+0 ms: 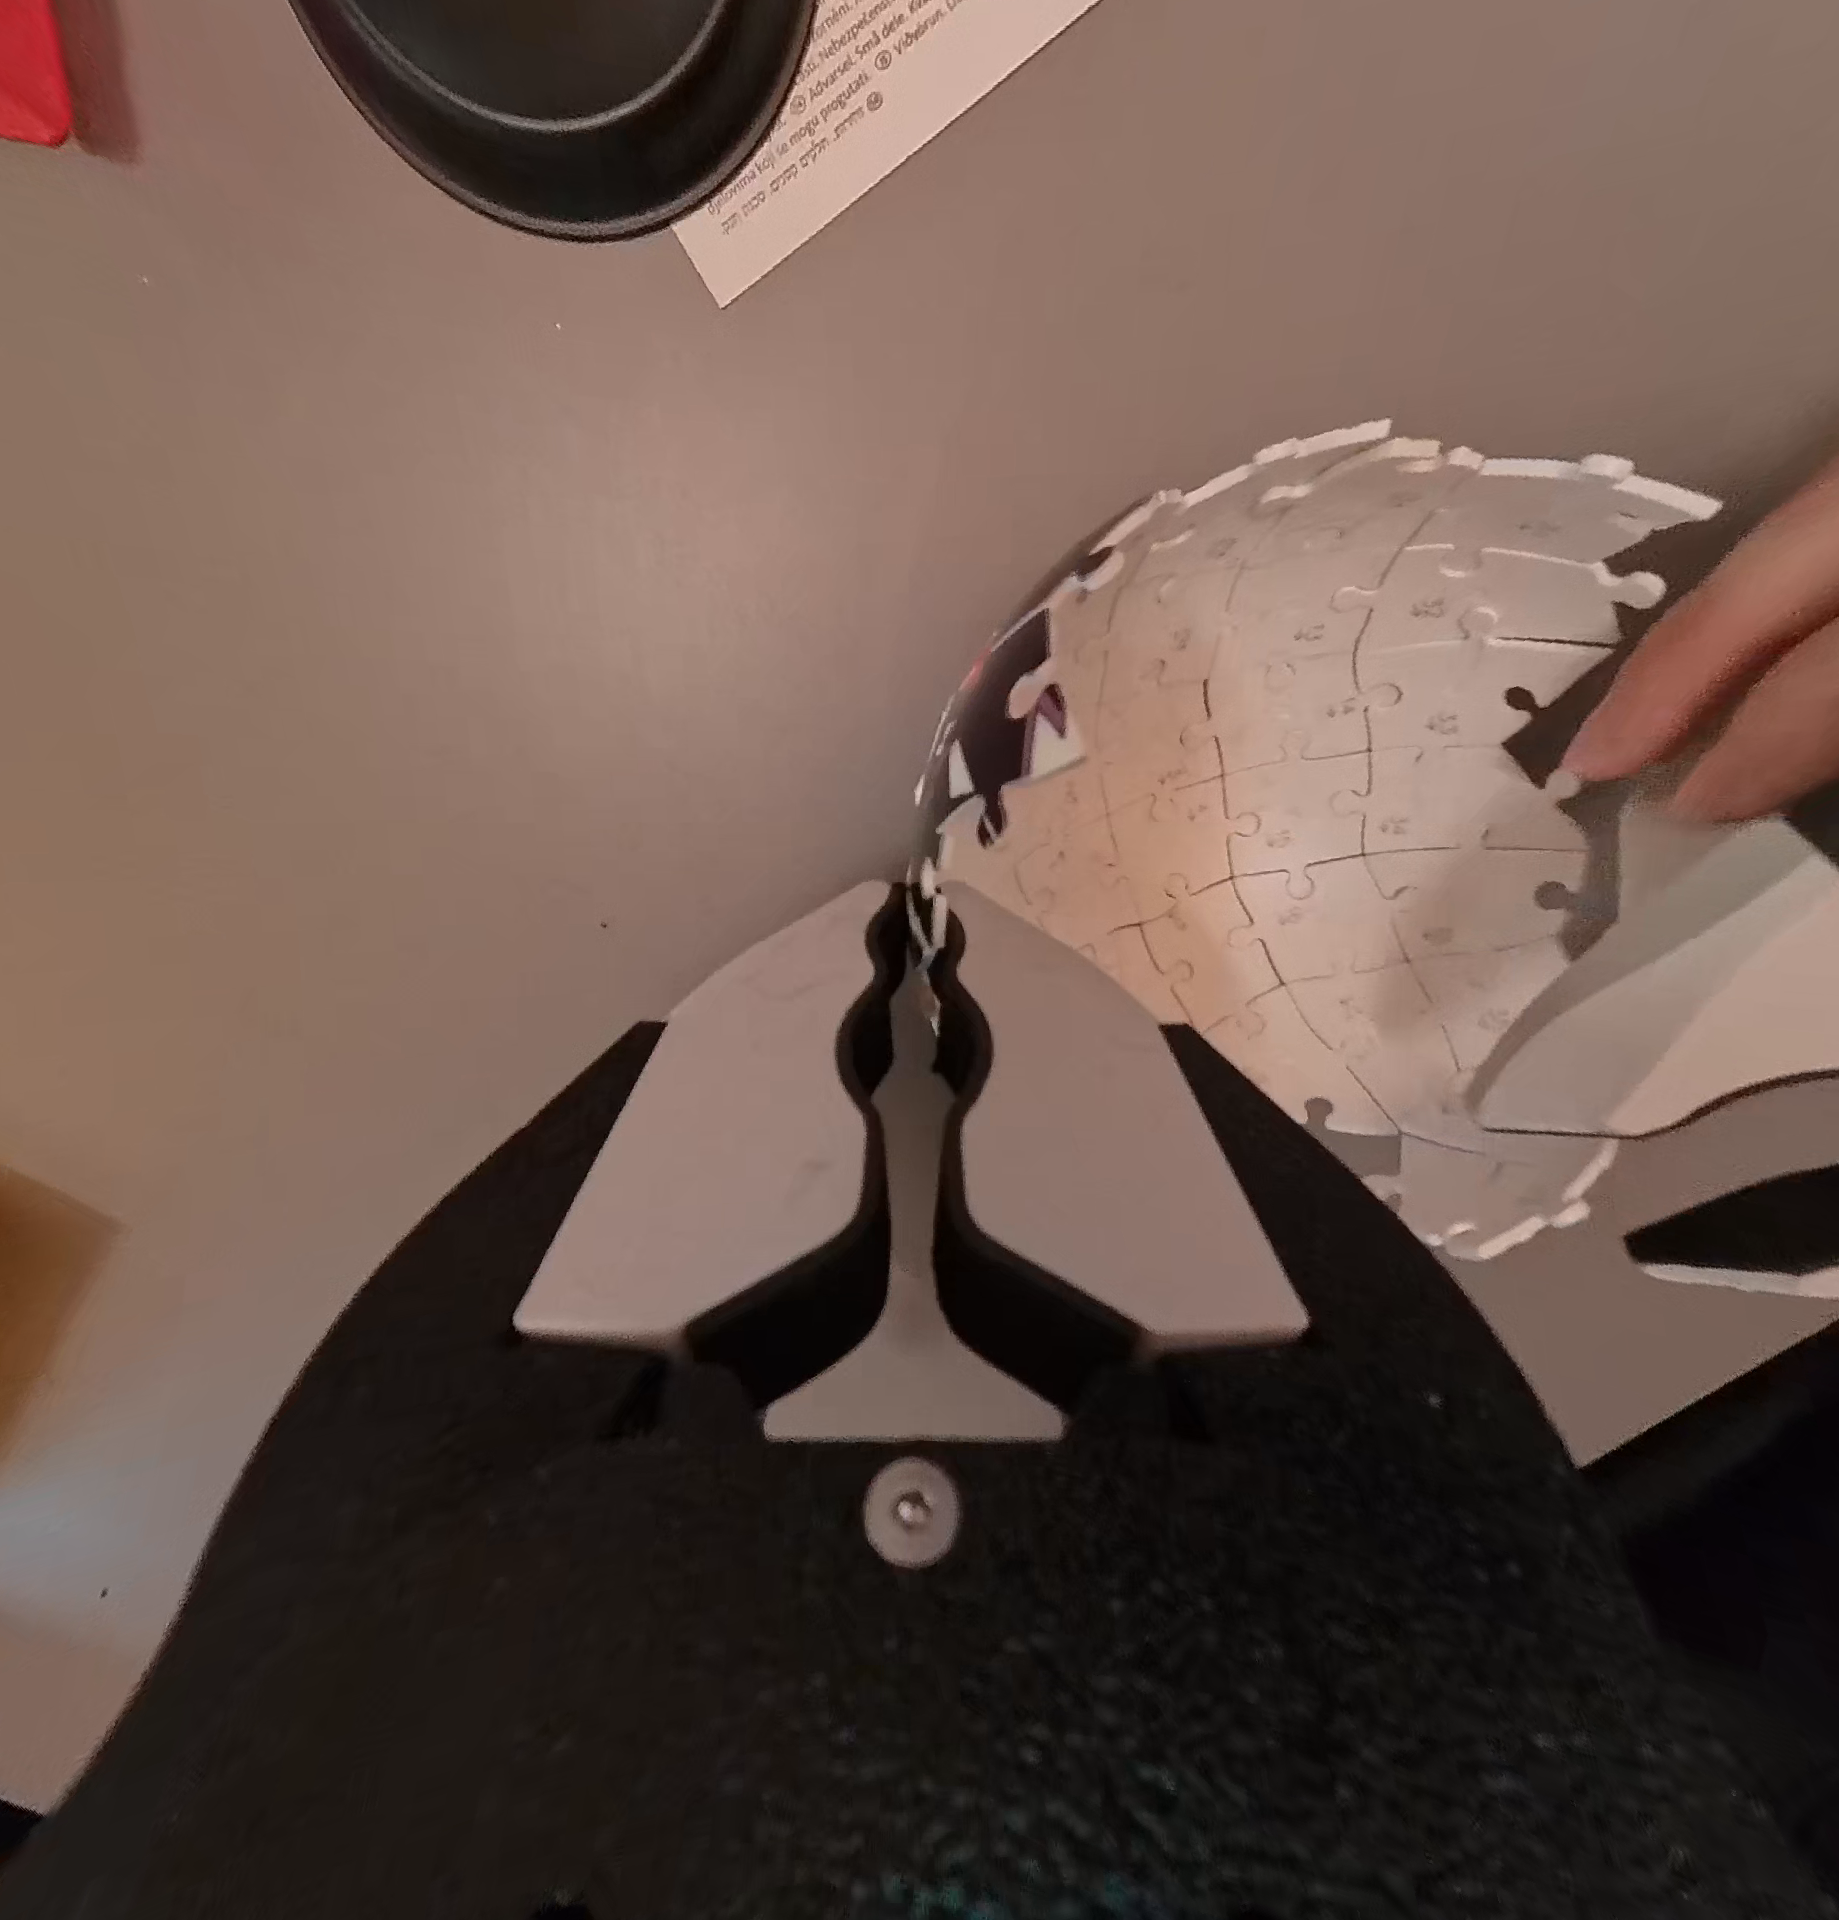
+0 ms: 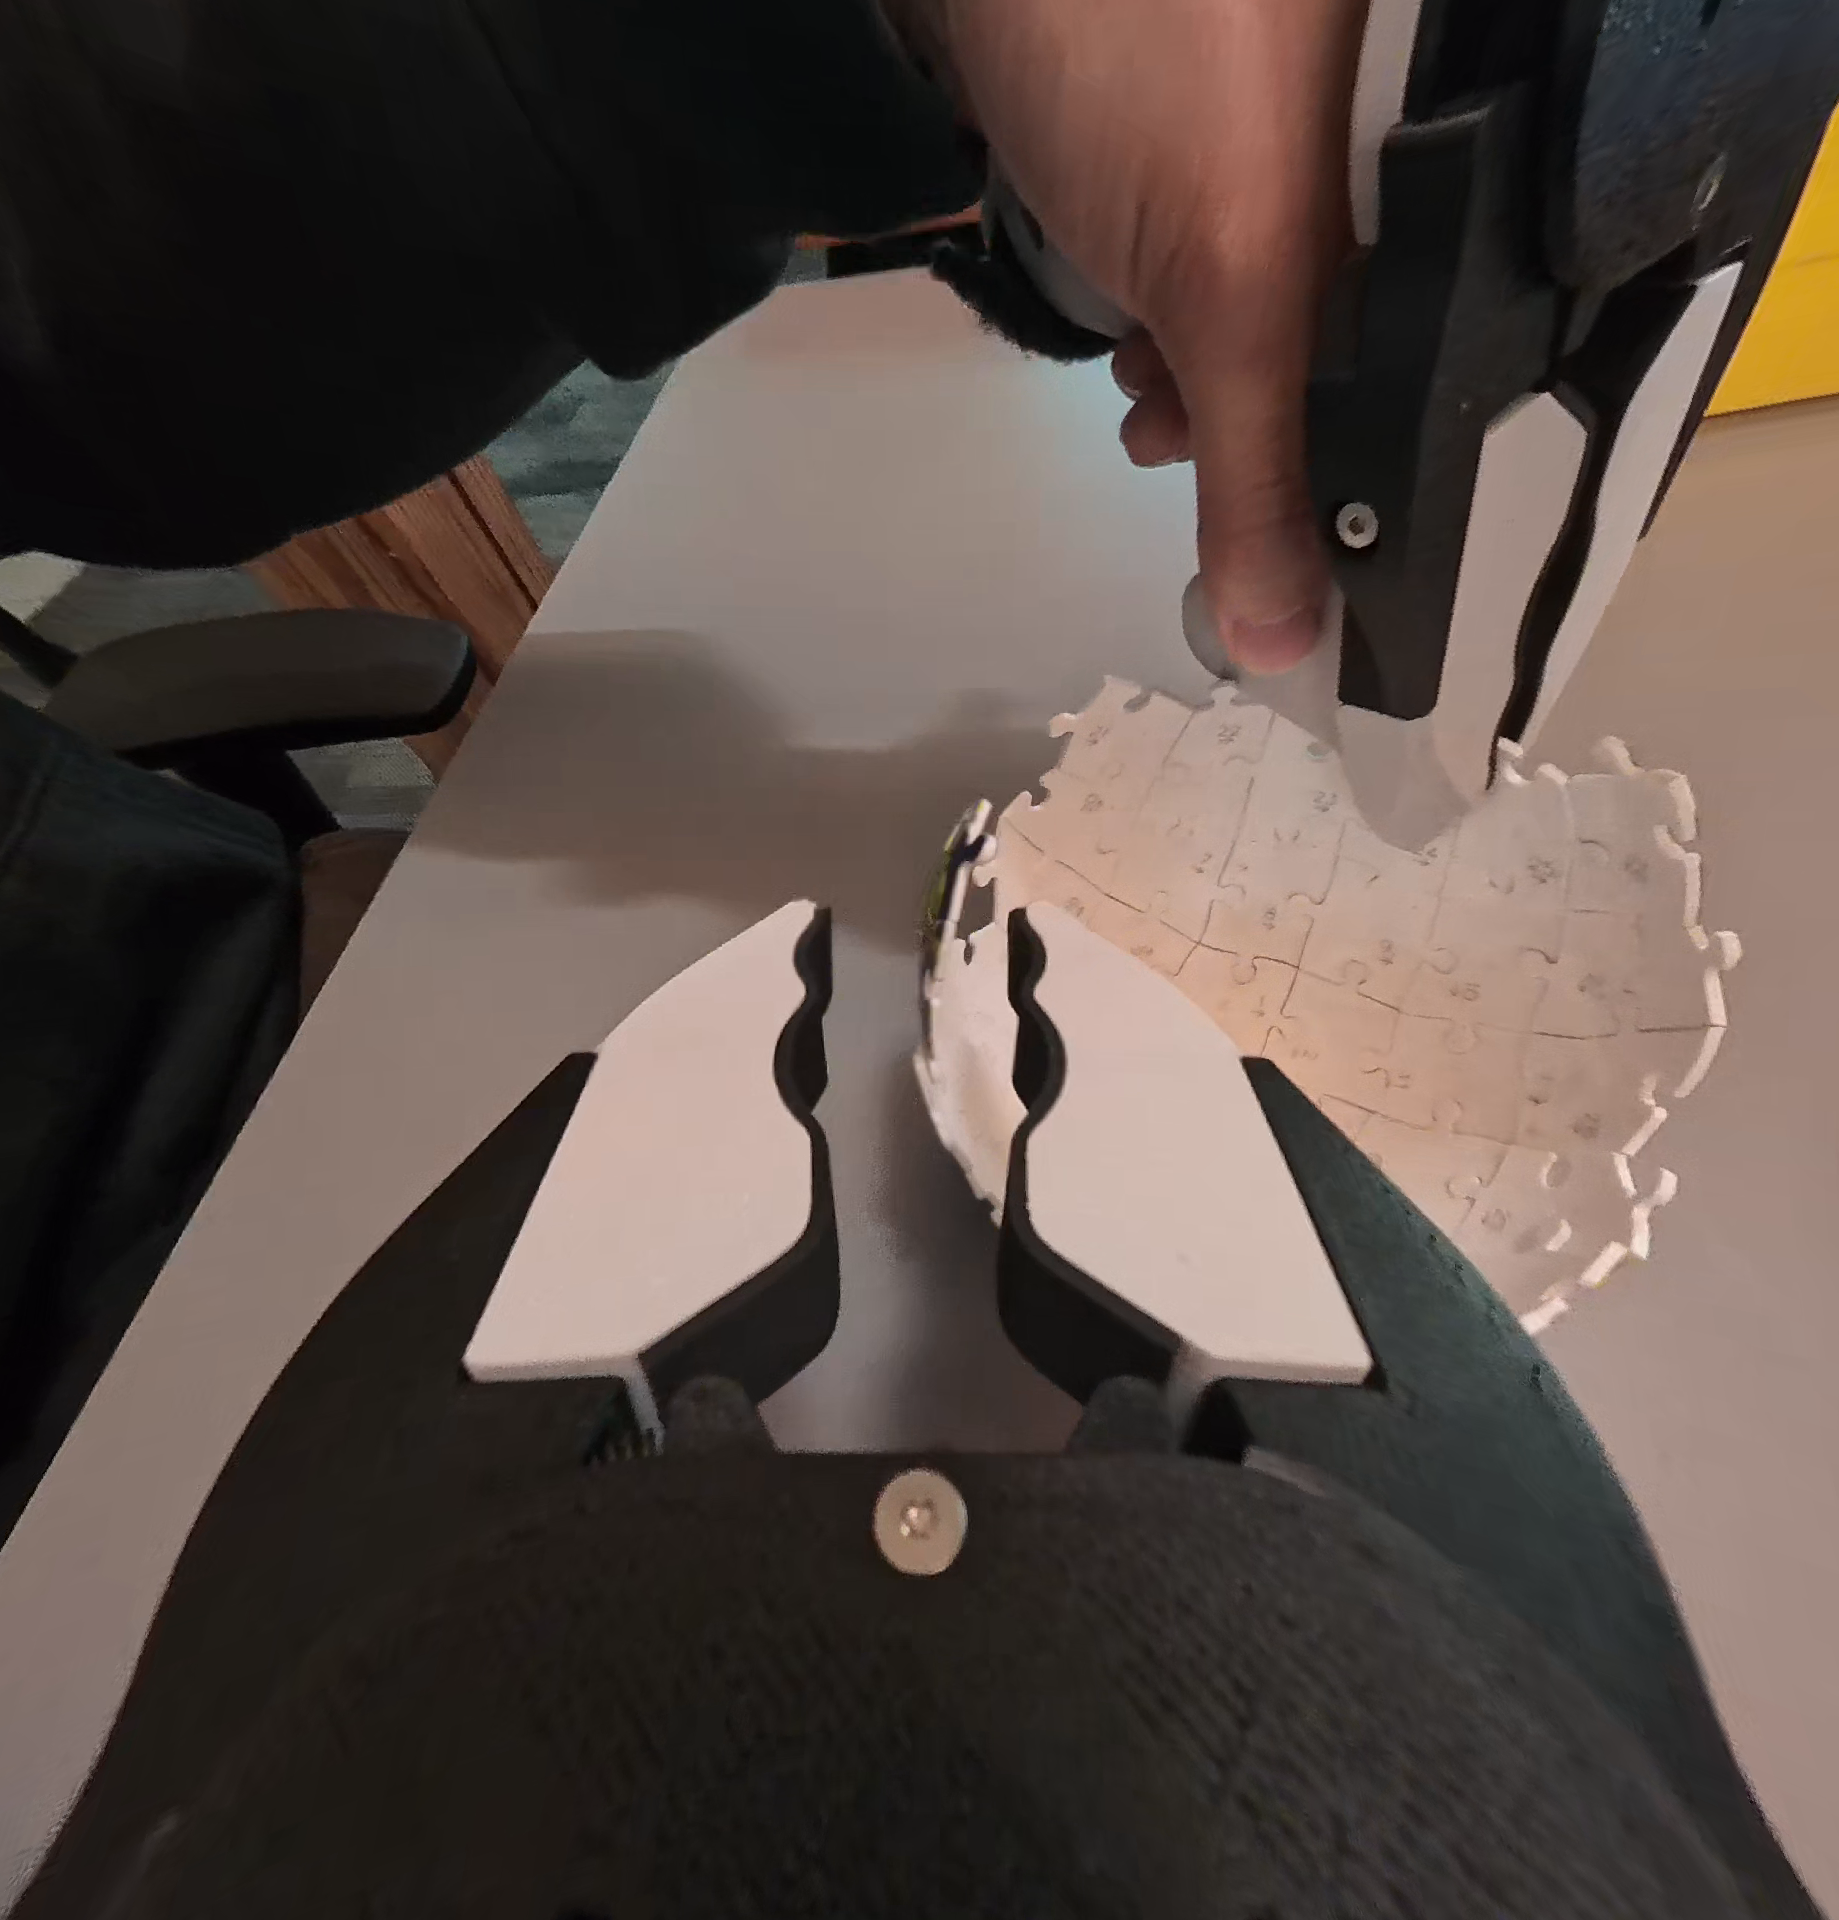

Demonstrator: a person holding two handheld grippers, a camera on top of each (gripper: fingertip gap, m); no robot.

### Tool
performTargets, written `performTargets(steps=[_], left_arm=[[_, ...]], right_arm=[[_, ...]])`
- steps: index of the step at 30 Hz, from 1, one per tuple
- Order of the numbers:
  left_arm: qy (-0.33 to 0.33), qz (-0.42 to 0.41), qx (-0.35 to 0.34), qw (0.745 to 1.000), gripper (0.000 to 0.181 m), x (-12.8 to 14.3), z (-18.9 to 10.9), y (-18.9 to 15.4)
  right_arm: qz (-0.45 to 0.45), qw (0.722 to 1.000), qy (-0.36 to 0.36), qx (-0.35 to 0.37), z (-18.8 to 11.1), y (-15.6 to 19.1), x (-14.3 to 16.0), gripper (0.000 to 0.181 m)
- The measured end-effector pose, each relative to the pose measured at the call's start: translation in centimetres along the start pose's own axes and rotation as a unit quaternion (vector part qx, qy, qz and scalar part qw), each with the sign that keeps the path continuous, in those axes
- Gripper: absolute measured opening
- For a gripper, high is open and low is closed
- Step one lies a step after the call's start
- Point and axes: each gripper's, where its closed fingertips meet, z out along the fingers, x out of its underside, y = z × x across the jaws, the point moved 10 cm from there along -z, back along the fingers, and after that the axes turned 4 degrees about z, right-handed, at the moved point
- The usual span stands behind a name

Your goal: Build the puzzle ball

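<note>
Clamped nearly shut, my left gripper (image 1: pixel 920 951) pinches the jagged rim of the puzzle ball (image 1: pixel 1299 821), a half-built shell of interlocked pieces. In the left wrist view the shell sits right of centre on the grey table (image 1: pixel 375 623), its pale numbered inner face turned toward the camera and a little of its dark printed outside showing at the left edge. I judge this grip is there to steady the shell so it cannot roll or flex while more pieces go on.

My right gripper (image 2: pixel 920 971) stands open, with a clear gap between its two fingers. In the right wrist view the shell's near rim sits in that gap, just beside the right finger; I cannot tell whether it touches. Nothing is gripped. It looks placed to close on the rim or to brace the shell from the opposite side.

From the right wrist view, my left hand (image 2: pixel 1195 343) comes down from the upper centre of the frame, wrapped around the left gripper's handle, fingers pointing down toward the table and the tool held steeply, its tip at the shell's far rim. In the left wrist view my right hand's fingers (image 1: pixel 1704 686) enter from the right edge, resting at the shell's dark edge pieces.

At the upper left of the left wrist view lie a black round stand (image 1: pixel 541 135) and a printed paper sheet (image 1: pixel 853 156).
</note>
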Motion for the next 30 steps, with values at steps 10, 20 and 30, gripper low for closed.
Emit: performTargets(steps=[10, 20, 30], left_arm=[[-0.07, -0.011, -0.023, 0.997, 0.002, 1.4, 0.1, -0.7], [-0.066, -0.012, -0.029, 0.997, 0.002, 1.2, 0.0, -0.9], [-0.063, -0.009, -0.031, 0.998, 0.002, 1.1, 0.0, -1.1]], right_arm=[[-0.073, 0.993, -0.014, 0.094, -1.2, 2.2, 0.6, 0.035], [-0.077, 0.987, 0.058, 0.132, 1.9, 2.1, 1.3, 0.024], [-0.089, 0.986, 0.059, 0.131, 1.9, 2.0, 1.1, 0.01]])
